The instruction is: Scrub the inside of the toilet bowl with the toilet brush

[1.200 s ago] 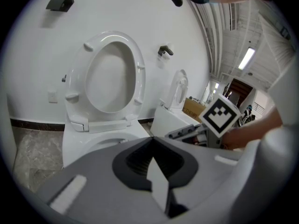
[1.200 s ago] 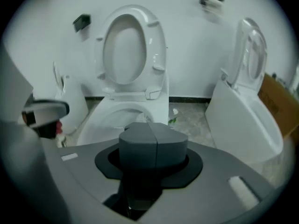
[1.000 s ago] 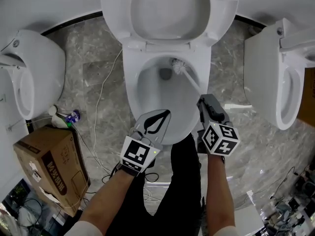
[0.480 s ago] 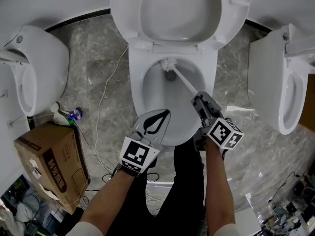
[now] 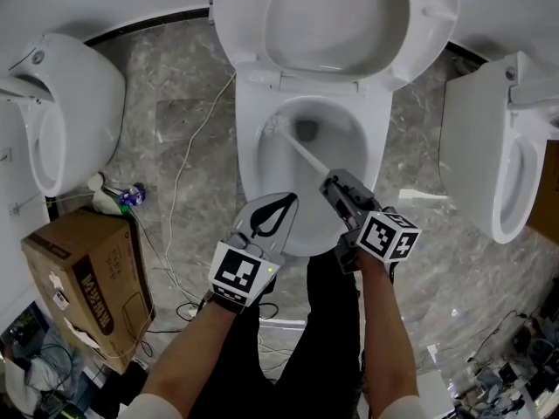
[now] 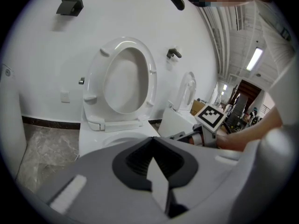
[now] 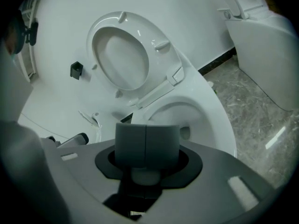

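1. The right gripper is clamped on the near end of the toilet brush handle, over the near-right rim of the toilet bowl.
2. The brush slants far-left from that gripper. Its head lies inside the bowl at the far-left wall, just left of the drain.
3. The left gripper, jaws together on nothing, hovers over the bowl's near rim.
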Motion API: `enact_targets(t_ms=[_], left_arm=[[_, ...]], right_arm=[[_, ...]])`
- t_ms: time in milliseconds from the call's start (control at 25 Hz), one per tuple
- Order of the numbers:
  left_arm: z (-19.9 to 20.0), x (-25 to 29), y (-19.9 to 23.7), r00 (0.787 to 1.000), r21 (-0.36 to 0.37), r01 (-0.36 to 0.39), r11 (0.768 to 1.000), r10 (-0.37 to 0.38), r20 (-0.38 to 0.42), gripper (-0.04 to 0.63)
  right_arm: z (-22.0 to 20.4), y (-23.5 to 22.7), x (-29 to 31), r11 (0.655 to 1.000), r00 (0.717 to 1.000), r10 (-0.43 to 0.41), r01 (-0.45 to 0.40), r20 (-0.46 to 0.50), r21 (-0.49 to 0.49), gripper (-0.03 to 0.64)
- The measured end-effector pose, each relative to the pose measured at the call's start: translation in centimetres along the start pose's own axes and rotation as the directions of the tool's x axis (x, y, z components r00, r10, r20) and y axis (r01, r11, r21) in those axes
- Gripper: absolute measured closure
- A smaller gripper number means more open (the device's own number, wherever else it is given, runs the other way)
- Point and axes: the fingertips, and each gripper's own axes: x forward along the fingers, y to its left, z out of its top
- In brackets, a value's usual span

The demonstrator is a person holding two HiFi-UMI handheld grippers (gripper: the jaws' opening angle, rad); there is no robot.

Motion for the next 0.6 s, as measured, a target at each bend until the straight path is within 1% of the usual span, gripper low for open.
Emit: enact_targets(t_ms=[120,240,280,360,480,600], left_arm=[[0.0,-0.3,0.0,1.0,-0.009,-0.008,1.0,0.008,-0.001,0.59],[-0.1,-0.5,-0.1,1.0,-0.016,-0.011,1.0,0.011,-0.007,0.59],[0.0,-0.6,-0.2,1.0,-0.019,-0.012,1.0,0.011,-0.009,0.589],[0.0,-0.8,-0.5,1.0,-0.026,-0.013,1.0,0.013,-0.013,0.591],[-0.5,-0.9,-1.1,1.0,-0.038,-0.012,0.999,0.011,-0.022,0.591],[-1.2,-0.5,-1.7,0.999,-0.047,-0.004,0.999,0.003,-0.033,0.589]], right_arm=[[-1.4,0.6,0.1,1.0,0.999,0.021,-0.021,-0.047,0.004,0.451],[-2.0,0.6,-0.9,1.0,0.998,-0.017,0.016,-0.055,-0.017,0.451],[-2.1,0.5,-1.5,0.998,0.997,-0.048,0.046,-0.054,-0.041,0.451],[-2.6,0.1,-3.1,0.984,0.989,-0.138,0.131,-0.058,-0.118,0.451],[-4.0,-0.9,-4.9,0.939,0.96,-0.268,0.243,-0.077,-0.244,0.451],[-5.5,-1.6,-5.0,0.9,0.94,-0.331,0.285,-0.089,-0.33,0.452]])
